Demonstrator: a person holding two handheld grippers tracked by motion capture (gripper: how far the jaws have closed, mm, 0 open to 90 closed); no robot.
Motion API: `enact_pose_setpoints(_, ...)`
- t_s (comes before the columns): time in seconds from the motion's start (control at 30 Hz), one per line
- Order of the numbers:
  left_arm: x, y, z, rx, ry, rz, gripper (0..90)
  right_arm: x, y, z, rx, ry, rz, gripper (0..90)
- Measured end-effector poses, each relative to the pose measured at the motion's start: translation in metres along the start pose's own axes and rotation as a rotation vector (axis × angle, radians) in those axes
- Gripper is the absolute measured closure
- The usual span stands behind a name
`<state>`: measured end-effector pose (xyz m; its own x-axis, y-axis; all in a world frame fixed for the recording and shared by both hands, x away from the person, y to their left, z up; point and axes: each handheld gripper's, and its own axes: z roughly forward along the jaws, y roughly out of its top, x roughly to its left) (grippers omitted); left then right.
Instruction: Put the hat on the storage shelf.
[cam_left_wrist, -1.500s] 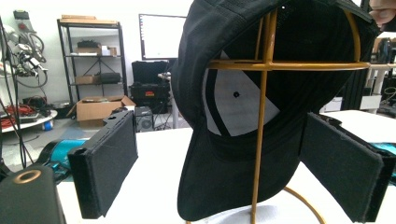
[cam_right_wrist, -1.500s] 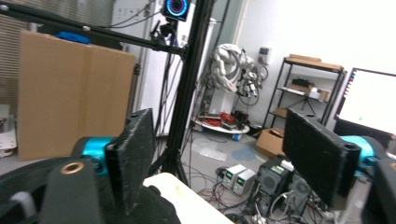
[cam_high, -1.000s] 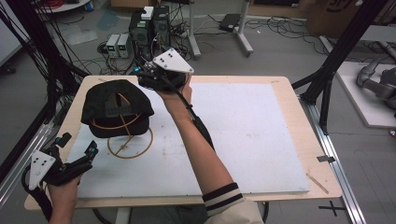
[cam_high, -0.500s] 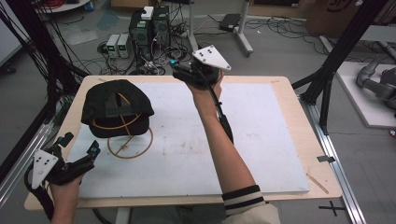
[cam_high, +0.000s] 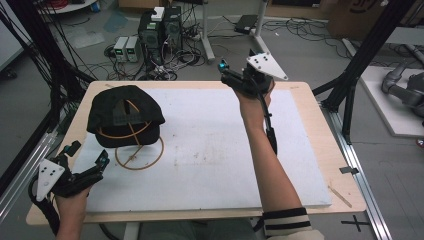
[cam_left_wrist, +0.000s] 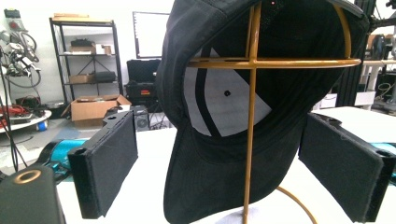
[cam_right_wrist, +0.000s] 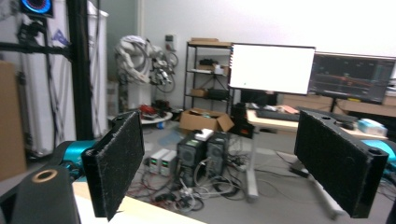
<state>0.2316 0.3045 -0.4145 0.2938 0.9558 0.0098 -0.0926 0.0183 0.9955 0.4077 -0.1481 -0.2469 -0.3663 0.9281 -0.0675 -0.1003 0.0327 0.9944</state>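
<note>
1. the left gripper (cam_high: 87, 166) rests low at the near left corner of the table (cam_high: 300, 90), jaws spread wide and holding nothing; in the left gripper view its two black pads (cam_left_wrist: 109, 168) stand well apart with the cap between them farther off, so it looks lined up on the cap, not touching it.
2. the right gripper (cam_high: 224, 70) is lifted above the far edge of the table, also wide open and empty; the right gripper view looks out past its pads (cam_right_wrist: 119, 161) at the room, at a lit monitor (cam_right_wrist: 272, 69) and boxes on the floor, which suggests this hand is simply parked out of the way.
3. the black cap (cam_high: 125, 112) sits on a yellow wire stand (cam_high: 139, 154) at the left of the white mat (cam_high: 210, 150), just beyond the left gripper; the stand's ring base lies flat on the mat and its upright (cam_left_wrist: 250, 140) rises inside the crown, holding the cap up in its worn shape so a jaw can get at the brim or back edge.
4. from the left gripper view the cap's open underside faces the camera, with the stand's crossbar (cam_left_wrist: 275, 62) across it and a pale lining panel (cam_left_wrist: 224, 107) inside; the lower edge hangs close to the mat.
5. my judgement: the step in hand is the left gripper's approach to the cap; the likely snag is pinching the wire upright together with the fabric, which would drag the stand along.
</note>
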Motion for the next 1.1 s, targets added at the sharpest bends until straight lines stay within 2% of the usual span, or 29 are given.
enact_pose_setpoints(0.2, -0.001, 0.002, 0.001, -0.002, -0.003, 0.0, 12.1, -0.026, -0.009, -0.014, 0.008, -0.037, 0.013, 15.6)
enact_pose_setpoints(0.6, -0.002, 0.002, 0.002, -0.005, -0.005, 0.0, 12.1, -0.065, -0.023, -0.044, 0.02, -0.11, 0.025, 15.9)
enact_pose_setpoints(0.83, -0.002, 0.002, 0.004, -0.006, -0.006, -0.002, 12.1, -0.081, -0.035, -0.061, 0.036, -0.137, 0.031, 15.9)
enact_pose_setpoints(1.1, -0.003, 0.002, 0.004, -0.007, -0.009, -0.002, 12.1, -0.091, -0.05, -0.083, 0.022, -0.15, 0.045, 15.9)
